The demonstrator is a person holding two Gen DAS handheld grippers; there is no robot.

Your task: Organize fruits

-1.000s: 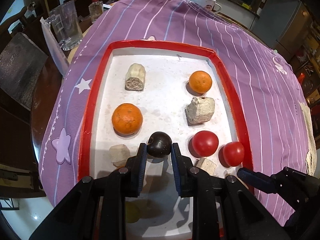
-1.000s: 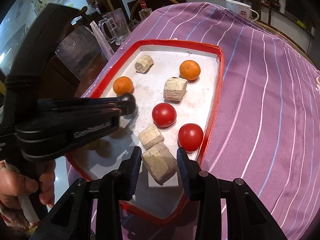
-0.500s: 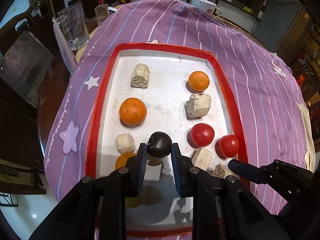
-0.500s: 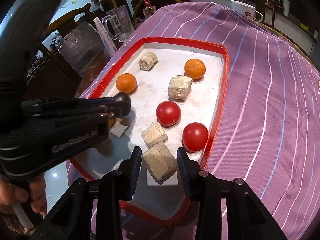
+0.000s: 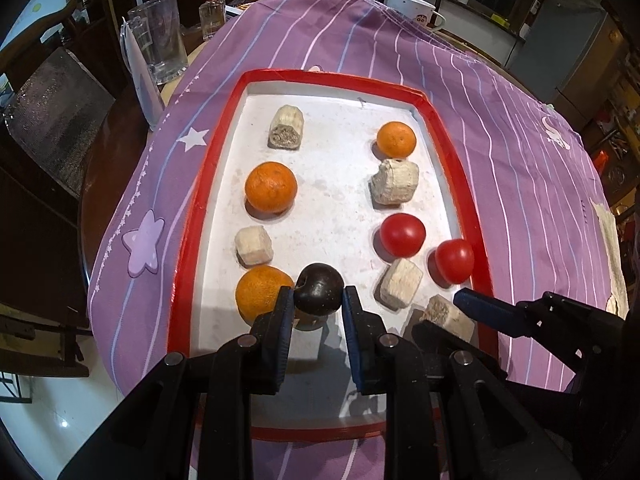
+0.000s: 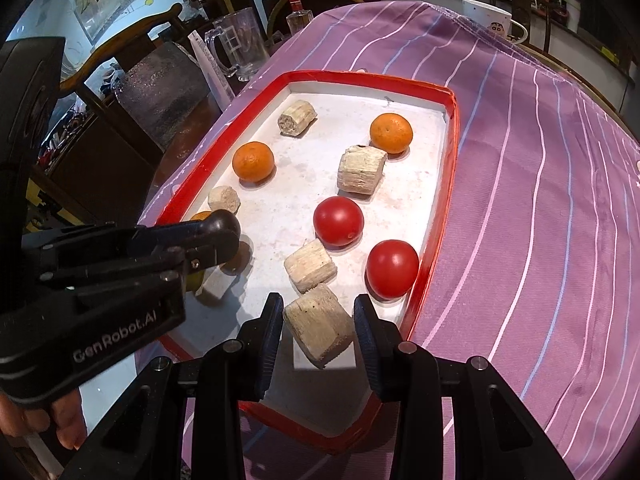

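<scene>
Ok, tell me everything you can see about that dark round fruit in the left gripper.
The dark round fruit is nearly black and glossy, smooth-skinned, with a small dimple on its upper left. The left gripper is shut on it, one blue pad on each side, above the white floor of the red-rimmed tray, right beside an orange.

- We are seeing warm indoor light falling from above, casting soft shadows on the white tray [image 5: 332, 216].
- Fisheye distortion is bending the edges; dark vignetting is filling the corners.
</scene>
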